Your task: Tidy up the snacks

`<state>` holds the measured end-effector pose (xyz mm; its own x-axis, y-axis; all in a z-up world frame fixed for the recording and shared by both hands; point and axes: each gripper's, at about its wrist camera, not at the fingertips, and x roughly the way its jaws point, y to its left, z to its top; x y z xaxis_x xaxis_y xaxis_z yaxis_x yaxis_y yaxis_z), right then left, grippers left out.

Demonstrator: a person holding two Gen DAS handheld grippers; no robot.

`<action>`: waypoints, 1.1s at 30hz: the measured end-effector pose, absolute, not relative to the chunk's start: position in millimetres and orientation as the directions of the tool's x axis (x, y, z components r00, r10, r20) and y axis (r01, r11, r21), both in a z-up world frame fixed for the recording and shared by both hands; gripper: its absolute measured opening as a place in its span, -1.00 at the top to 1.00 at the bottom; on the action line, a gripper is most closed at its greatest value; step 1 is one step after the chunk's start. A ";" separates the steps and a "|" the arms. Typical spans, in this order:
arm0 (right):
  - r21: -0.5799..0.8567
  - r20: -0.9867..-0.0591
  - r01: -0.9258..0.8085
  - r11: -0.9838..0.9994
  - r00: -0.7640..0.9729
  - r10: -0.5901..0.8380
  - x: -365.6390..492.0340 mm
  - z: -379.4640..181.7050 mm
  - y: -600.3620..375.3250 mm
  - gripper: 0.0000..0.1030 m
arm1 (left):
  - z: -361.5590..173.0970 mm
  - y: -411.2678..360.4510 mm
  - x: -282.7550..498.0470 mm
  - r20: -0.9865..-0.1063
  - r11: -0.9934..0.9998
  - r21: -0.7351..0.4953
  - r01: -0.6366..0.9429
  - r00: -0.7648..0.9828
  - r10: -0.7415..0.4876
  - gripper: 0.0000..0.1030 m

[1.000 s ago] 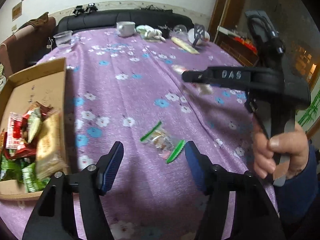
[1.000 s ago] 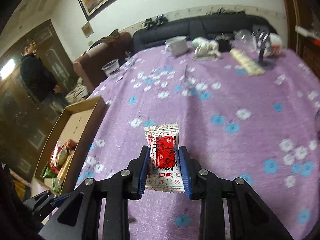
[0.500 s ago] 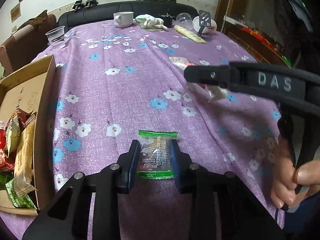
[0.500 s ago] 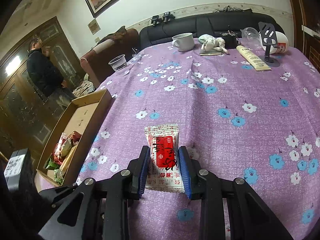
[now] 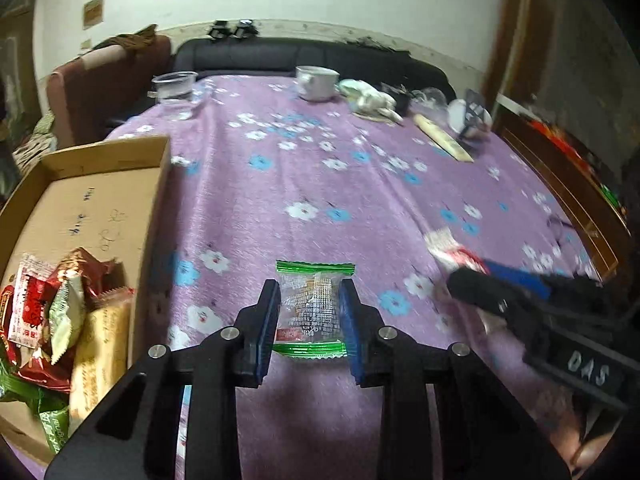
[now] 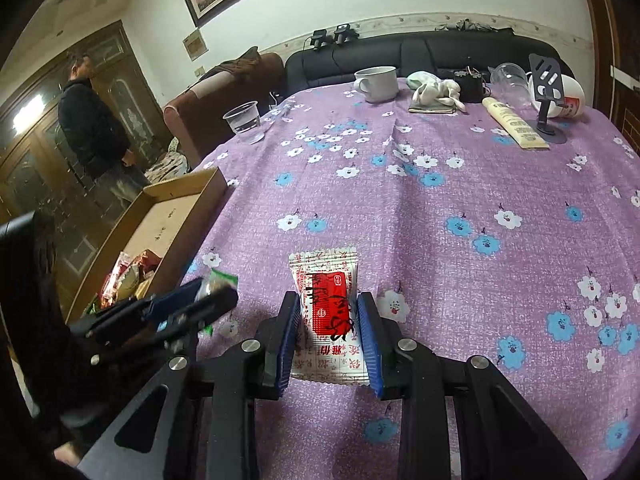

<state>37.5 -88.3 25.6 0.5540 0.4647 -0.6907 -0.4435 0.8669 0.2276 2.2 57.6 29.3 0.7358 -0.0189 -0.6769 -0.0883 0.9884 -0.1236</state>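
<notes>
Left wrist view shows the left claw [image 5: 308,312] pinching a clear snack packet with green ends [image 5: 311,308] between its blue pads, held above the purple flowered counter [image 5: 320,184]. In the right wrist view the right claw [image 6: 329,336] is pressed onto a white and red snack packet [image 6: 326,300] in the same way, also lifted over the cloth. Off to the left sits the cardboard box [image 5: 156,200], its near end already holding a heap of wrapped snacks [image 5: 60,320], while its far end is bare cardboard. So the job looks well underway: several packets are boxed, two are in hand and not yet dropped in, and no other loose packets show on the cloth nearby. The route to the box seems open, since the cloth between claws and box carries nothing; the upright box wall must be cleared from above. The two claws sit near each other, so crossing paths is the likeliest snag. The plastic cup [image 6: 244,122], mug [image 6: 378,83] and other clutter stand well apart at the far edge.
</notes>
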 end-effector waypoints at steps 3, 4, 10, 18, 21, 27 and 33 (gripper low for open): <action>0.218 -0.687 -0.454 0.864 0.557 0.467 35.2 25.4 -85.7 0.41 | 31.2 59.1 1.1 -0.658 0.988 -0.118 -0.103 0.753 0.000 0.47; 0.217 -0.685 -0.457 0.863 0.559 0.468 34.4 25.6 -85.1 0.41 | 32.0 59.2 -0.2 -0.651 0.988 -0.115 -0.106 0.759 0.005 0.47; 0.210 -0.672 -0.475 0.854 0.565 0.479 30.1 27.0 -81.6 0.42 | 40.0 57.5 -7.4 -0.606 0.989 -0.084 -0.125 0.794 0.049 0.47; 0.193 -0.655 -0.488 0.851 0.582 0.482 25.1 29.9 -78.5 0.42 | 50.2 52.3 -19.0 -0.536 0.989 -0.023 -0.149 0.837 0.114 0.46; 0.191 -0.653 -0.487 0.852 0.585 0.481 24.4 30.2 -78.6 0.42 | 51.0 50.7 -18.9 -0.528 0.989 -0.013 -0.149 0.841 0.120 0.46; 0.190 -0.649 -0.489 0.851 0.589 0.483 24.9 30.9 -78.7 0.42 | 52.0 49.1 -20.7 -0.517 0.988 0.000 -0.152 0.846 0.130 0.46; 0.189 -0.638 -0.496 0.848 0.594 0.490 21.9 33.3 -78.6 0.42 | 53.1 45.6 -22.5 -0.505 0.988 0.014 -0.153 0.852 0.140 0.46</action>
<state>21.9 -78.6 33.3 0.5939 0.4899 -0.6382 -0.4958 0.8476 0.1893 -22.5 45.6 53.1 0.8518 0.1395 -0.5049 -0.1533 0.9881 0.0144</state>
